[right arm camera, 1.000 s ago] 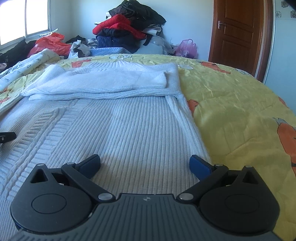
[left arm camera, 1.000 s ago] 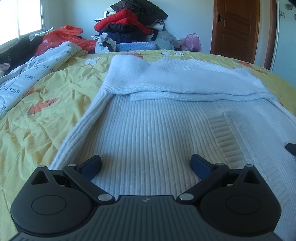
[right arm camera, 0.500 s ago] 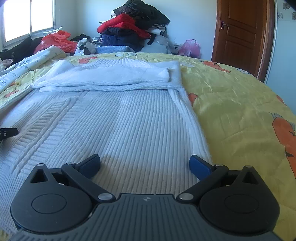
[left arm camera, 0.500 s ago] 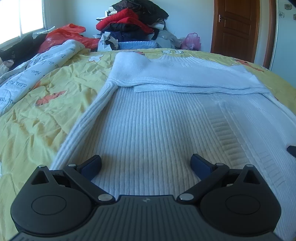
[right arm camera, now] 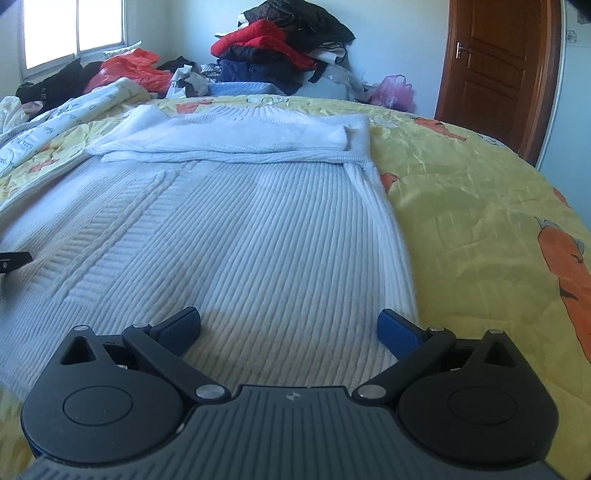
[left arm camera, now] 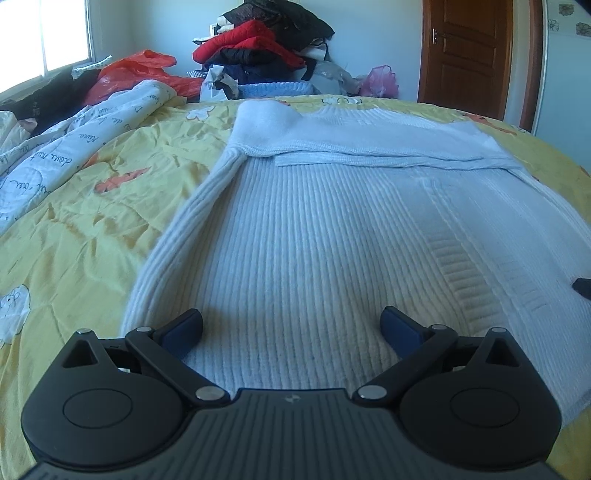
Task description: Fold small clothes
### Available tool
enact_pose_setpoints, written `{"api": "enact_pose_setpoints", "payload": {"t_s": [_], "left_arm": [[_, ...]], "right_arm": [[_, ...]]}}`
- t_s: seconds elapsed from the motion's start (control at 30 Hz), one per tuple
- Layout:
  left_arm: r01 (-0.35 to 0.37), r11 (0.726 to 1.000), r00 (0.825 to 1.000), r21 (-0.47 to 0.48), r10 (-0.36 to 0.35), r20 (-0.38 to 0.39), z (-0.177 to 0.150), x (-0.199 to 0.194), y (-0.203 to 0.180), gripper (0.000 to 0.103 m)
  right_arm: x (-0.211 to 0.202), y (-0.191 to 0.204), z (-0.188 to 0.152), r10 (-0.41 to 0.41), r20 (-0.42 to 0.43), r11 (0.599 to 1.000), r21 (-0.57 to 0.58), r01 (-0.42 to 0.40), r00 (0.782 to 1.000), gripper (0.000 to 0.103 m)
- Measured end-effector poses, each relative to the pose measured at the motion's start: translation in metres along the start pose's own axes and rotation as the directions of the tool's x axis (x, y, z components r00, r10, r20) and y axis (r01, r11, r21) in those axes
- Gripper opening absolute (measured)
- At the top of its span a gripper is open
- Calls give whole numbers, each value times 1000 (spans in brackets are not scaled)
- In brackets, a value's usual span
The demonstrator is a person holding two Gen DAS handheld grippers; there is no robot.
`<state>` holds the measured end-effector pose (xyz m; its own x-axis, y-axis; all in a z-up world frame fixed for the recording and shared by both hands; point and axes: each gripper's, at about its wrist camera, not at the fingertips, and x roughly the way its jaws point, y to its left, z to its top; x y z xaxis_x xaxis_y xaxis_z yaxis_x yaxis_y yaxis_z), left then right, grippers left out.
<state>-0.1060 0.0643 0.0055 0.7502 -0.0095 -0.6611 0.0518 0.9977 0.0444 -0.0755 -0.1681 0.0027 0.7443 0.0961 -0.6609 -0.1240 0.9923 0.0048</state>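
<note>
White ribbed knit sweater (left arm camera: 314, 229) lies flat on the yellow printed bedspread (left arm camera: 92, 221), sleeves folded across ahead of both spread, empty claws, left gripper (left arm camera: 291, 326) and right gripper (right arm camera: 288, 325), probably poised over its hem for lifting.

walls: pale blue | window (left arm camera: 64, 35): bright daylight | door (right arm camera: 495, 70): brown wood | bed cover (right arm camera: 480, 221): yellow

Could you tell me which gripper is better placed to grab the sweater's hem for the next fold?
Neither clearly. The left gripper is open over the sweater near its left edge, the right gripper open near the right edge; each probably suits its own corner.
</note>
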Motion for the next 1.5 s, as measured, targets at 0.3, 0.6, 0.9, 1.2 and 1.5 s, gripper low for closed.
{"api": "enact_pose_setpoints", "payload": {"t_s": [0.3,0.6,0.9,1.2,1.5], "left_arm": [[-1,1000,1000,1,1,-14,-2,-3,1,103],[-1,1000,1000,5,1,-26,-8,-12,4,103],[29,997,999,72,-27,-28,-37,-46,20,103],[20,999,1000,32,-20,-6,-47,-80,56,103],[242,873,958,-423,-285,-41,-37,-53,113,103]], "right_arm": [[-12,-2,-9,18,-11,999,-27,-18,1000,103],[-15,-1,-11,19,-14,999,-43,-20,1000,103],[-27,-2,-17,52,-48,992,-110,-57,997,103],[-48,-20,-17,172,-209,982,-44,-185,963,102],[-54,-135,-25,407,-99,789,539,-295,908,76]]}}
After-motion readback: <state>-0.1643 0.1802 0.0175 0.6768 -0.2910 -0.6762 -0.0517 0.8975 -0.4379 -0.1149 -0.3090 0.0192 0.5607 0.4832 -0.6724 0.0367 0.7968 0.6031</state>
